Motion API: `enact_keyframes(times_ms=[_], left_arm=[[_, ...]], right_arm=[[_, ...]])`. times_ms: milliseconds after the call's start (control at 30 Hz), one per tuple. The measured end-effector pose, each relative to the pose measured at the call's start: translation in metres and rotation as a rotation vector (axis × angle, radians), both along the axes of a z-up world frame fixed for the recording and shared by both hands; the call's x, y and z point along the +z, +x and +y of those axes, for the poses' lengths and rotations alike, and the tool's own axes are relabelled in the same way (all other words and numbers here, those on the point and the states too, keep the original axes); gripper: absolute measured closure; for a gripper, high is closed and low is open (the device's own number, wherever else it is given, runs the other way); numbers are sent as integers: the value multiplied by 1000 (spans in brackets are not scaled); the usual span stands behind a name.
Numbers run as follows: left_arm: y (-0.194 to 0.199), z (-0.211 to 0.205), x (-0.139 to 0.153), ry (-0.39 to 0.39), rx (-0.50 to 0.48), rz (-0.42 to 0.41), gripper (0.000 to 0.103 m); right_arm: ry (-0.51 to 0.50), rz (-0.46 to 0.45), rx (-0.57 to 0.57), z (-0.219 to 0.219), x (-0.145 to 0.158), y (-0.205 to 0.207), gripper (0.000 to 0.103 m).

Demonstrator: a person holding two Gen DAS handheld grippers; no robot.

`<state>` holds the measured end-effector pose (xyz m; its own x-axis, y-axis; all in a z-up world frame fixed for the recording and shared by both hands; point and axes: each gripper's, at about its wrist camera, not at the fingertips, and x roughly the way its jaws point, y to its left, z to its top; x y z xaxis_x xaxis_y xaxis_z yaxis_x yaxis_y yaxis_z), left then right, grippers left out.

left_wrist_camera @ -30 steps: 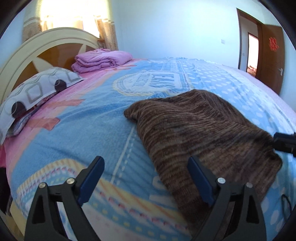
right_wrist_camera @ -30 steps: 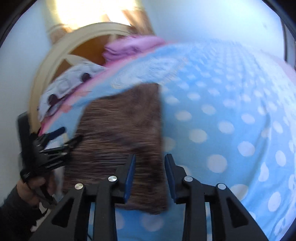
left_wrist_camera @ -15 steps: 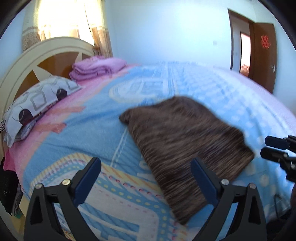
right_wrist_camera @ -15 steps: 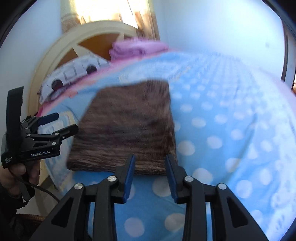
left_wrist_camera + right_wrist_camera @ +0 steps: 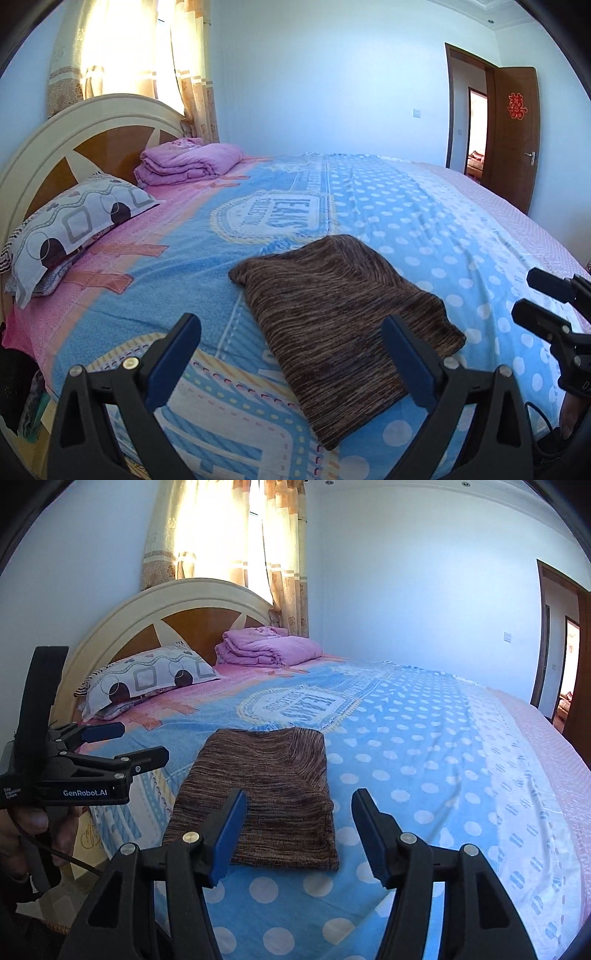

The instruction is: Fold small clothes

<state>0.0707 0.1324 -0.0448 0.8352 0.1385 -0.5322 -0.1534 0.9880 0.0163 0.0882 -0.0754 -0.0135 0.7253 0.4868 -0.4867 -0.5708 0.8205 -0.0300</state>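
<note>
A brown knitted garment [image 5: 340, 317] lies folded flat in a rectangle on the blue bedspread, also in the right wrist view [image 5: 266, 797]. My left gripper [image 5: 291, 332] hovers above and in front of its near edge, jaws wide open and empty; from the right wrist view it shows at the left [image 5: 122, 744]. My right gripper [image 5: 299, 808] is raised off the garment's near right corner; its jaws are opening with nothing between them. In the left wrist view the right gripper [image 5: 543, 299] shows at the right edge.
The blue spotted bedspread [image 5: 424, 760] covers a wide bed. A patterned pillow [image 5: 74, 225] and a folded purple blanket [image 5: 188, 162] sit by the cream headboard [image 5: 70, 136]. An open brown door [image 5: 513, 136] stands at the far right. A hand [image 5: 33, 823] holds the left gripper.
Both grippers have drawn back and risen from the garment, which now lies further ahead. The right jaws have spread apart; the left stayed wide.
</note>
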Motion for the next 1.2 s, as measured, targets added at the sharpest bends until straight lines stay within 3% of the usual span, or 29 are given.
enact_keyframes(times_ms=[1200], left_arm=[[-2, 0, -2, -4, 4, 4, 2]], right_arm=[[3, 24, 5, 2, -4, -7, 42]])
